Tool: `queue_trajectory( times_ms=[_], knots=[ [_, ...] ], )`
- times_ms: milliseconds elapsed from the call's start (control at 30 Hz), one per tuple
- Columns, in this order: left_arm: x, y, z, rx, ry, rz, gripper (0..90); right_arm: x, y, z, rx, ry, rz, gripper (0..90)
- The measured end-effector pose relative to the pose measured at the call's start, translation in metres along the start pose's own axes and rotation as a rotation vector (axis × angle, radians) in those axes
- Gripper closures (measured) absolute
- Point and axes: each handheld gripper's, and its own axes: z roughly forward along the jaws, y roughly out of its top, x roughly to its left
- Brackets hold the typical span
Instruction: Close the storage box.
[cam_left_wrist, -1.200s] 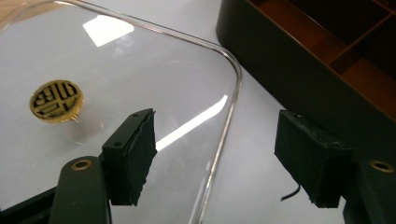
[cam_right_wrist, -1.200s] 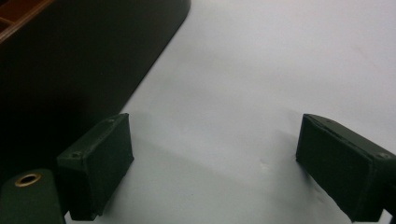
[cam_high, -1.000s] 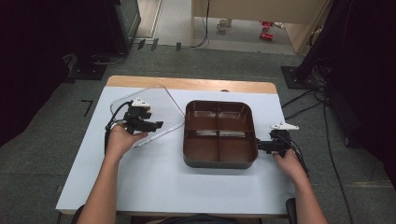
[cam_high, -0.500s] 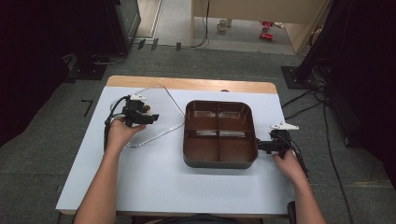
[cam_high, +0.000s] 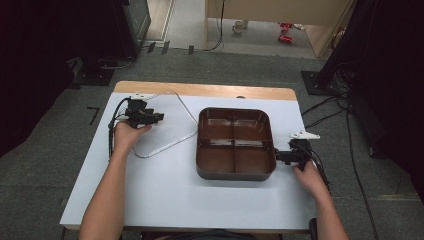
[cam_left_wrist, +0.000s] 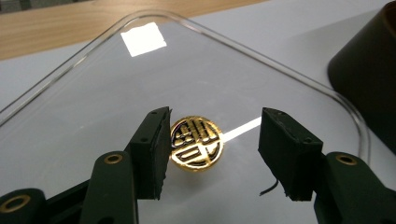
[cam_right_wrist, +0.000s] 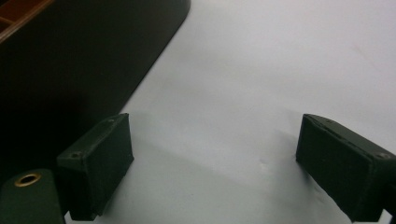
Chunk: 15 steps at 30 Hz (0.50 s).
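Since the earlier frames the left hand-held gripper has moved a little farther from the person, toward the far left part of the table, while the right hand-held gripper and the tray have kept their places.

The left hand-held gripper hovers over a clear plastic lid with rounded corners, which lies flat on the table to the left of the tray. In the left gripper view its jaws are wide apart and hold nothing. Between them, close to the left jaw, a round gold and black emblem shows on the lid. A bright square reflection lies on the lid farther away. It is not possible to tell if the jaw tips touch the lid.

The tray is dark brown, with rounded corners, and is divided by a cross into four compartments. It stands near the middle of the table, somewhat to the right. All four compartments look empty.

The right hand-held gripper is just beside the right wall of the tray, near its front corner. In the right gripper view its jaws are wide apart with only the white table surface between them, and the dark tray wall is at the upper left.
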Motion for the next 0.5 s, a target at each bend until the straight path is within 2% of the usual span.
queue_trajectory(
  times_ms=[33, 133, 200, 267, 333, 400, 500],
  knots=[
    [0.000, -0.001, 0.000, -0.013, 0.002, -0.003, 44.2, 0.000, 0.000, 0.000, 0.000, 0.000, 0.000, 10.3],
    [0.000, -0.003, 0.004, 0.006, 0.010, -0.005, 43.2, 0.000, 0.000, 0.000, 0.000, 0.000, 0.000, 10.3],
    [0.000, -0.004, 0.008, 0.022, 0.046, 0.014, 42.8, 0.000, 0.000, 0.000, 0.000, 0.000, 0.000, 10.3],
    [0.001, -0.006, 0.010, 0.018, 0.051, 0.005, 42.7, 0.000, 0.000, 0.000, 0.000, 0.000, -0.001, 10.3],
    [0.003, -0.007, 0.011, 0.007, 0.048, -0.007, 44.2, 0.000, 0.000, 0.000, -0.001, -0.001, -0.001, 10.4],
    [0.003, -0.009, 0.013, 0.002, 0.070, -0.004, 46.5, 0.000, 0.000, 0.000, 0.000, 0.000, 0.000, 10.3],
    [0.002, -0.011, 0.018, 0.004, 0.075, -0.011, 49.3, 0.000, 0.000, 0.000, 0.000, 0.000, 0.000, 10.3]
  ],
)
